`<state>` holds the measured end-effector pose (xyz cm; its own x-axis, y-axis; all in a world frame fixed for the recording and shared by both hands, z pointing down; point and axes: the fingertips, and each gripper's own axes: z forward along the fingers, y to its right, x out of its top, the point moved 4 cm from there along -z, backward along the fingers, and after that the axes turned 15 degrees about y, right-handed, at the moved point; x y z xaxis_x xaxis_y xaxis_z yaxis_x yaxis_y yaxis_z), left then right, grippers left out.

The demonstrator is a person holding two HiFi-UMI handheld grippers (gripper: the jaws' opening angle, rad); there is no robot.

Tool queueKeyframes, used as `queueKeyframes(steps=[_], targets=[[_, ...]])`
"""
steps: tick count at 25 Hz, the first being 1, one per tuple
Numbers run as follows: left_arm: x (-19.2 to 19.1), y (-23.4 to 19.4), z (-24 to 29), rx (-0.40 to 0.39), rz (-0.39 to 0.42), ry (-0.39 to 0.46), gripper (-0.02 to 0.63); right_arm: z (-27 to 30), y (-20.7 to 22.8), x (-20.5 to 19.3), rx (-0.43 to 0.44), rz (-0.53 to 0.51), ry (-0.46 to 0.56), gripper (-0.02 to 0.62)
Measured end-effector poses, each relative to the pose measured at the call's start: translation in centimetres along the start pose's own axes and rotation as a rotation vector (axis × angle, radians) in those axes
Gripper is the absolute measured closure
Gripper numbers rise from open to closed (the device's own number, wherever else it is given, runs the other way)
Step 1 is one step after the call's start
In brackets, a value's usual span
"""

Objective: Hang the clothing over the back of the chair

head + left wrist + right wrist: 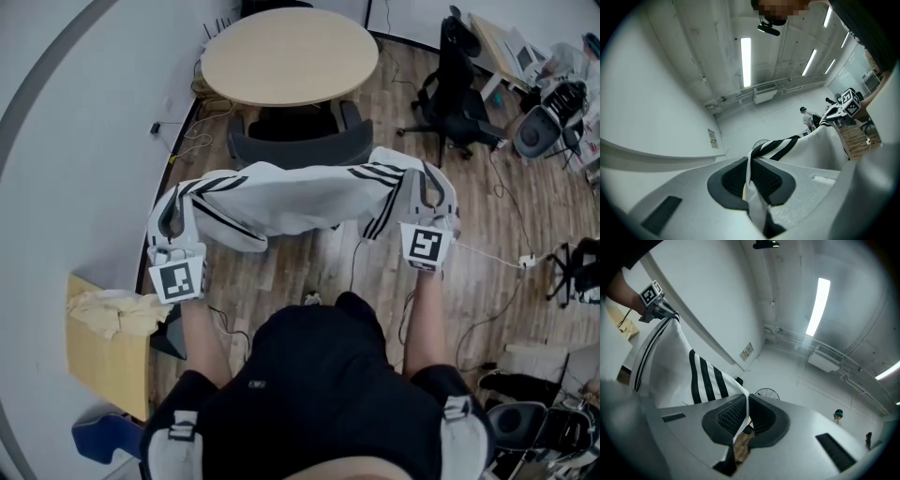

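1. The garment [291, 197], white with black stripes, is held in the air across the middle of the head view, just below the chair [300, 141] in the frame. It is judged not yet draped over the chair's back.
2. The left gripper [751, 180] is closed narrow on a fold of the garment's left end; in its own view cloth is seen pinched between the dark pads.
3. The right gripper [746, 414] is likewise clamped narrow on the right end, with a thin white edge running up out of the pads.
4. The garment's long axis is laid left to right across the head view, roughly parallel to the chair's back. The cloth is drawn fairly taut along its top edge, and loose folds hang below toward the floor [281, 272]. Striped parts are seen near both ends.
5. The step in hand is judged to be the carry toward the chair's back. Both ends should be kept level and apart, so that the span stays wider than the back.
6. The top edge should be lifted clear above the back and carried past it. It should then be lowered so that cloth hangs on both sides in near-equal share.
7. Neither grip should be loosened until the cloth's weight is borne by the back, or a slide to the floor is risked.
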<state>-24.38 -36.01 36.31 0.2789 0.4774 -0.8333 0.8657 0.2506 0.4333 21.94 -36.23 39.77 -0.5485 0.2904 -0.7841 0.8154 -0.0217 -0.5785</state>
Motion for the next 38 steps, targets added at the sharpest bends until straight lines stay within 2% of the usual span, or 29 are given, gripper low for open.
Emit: queueKeyframes(steps=[8,19,38], targets=[[-0.2,-0.7,1.9,0.002,0.013,0.022,0.590,1.7,1.0,0.3,-0.005,-0.078,0.018,0.592],[-1.1,-2.0,5.9,0.008,0.033,0.042,0.589,6.4,2.2,-0.4,-0.024,-0.070,0.043,0.592],[-5.0,-4.7,12.9,0.040,0.030,0.022,0.589,16.2,2.3,-2.6,0.019,-0.075,0.055,0.592]])
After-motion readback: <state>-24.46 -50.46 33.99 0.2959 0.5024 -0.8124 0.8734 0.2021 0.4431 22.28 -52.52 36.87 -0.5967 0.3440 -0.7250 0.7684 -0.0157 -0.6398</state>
